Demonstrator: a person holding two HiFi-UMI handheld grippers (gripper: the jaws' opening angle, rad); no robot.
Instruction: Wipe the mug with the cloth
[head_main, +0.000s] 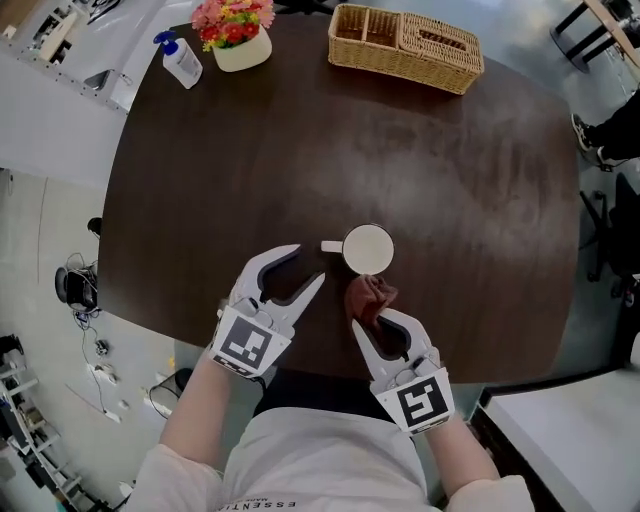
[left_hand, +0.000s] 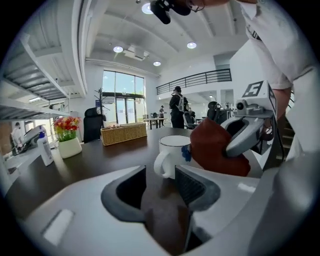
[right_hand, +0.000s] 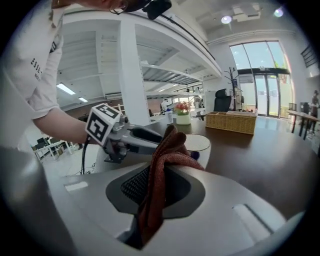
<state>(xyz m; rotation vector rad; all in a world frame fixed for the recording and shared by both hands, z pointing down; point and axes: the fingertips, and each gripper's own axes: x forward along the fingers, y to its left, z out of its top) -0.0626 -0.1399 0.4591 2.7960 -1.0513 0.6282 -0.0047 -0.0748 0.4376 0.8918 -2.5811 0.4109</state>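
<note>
A white mug stands upright on the dark table, its handle pointing left. My left gripper is open just left of the handle and holds nothing. In the left gripper view the mug sits right ahead of the open jaws. My right gripper is shut on a reddish-brown cloth, which bunches up against the mug's near side. The right gripper view shows the cloth pinched between the pads, with the mug behind it.
A wicker basket stands at the table's far side. A white pot of flowers and a small pump bottle are at the far left. The table's near edge runs just under both grippers.
</note>
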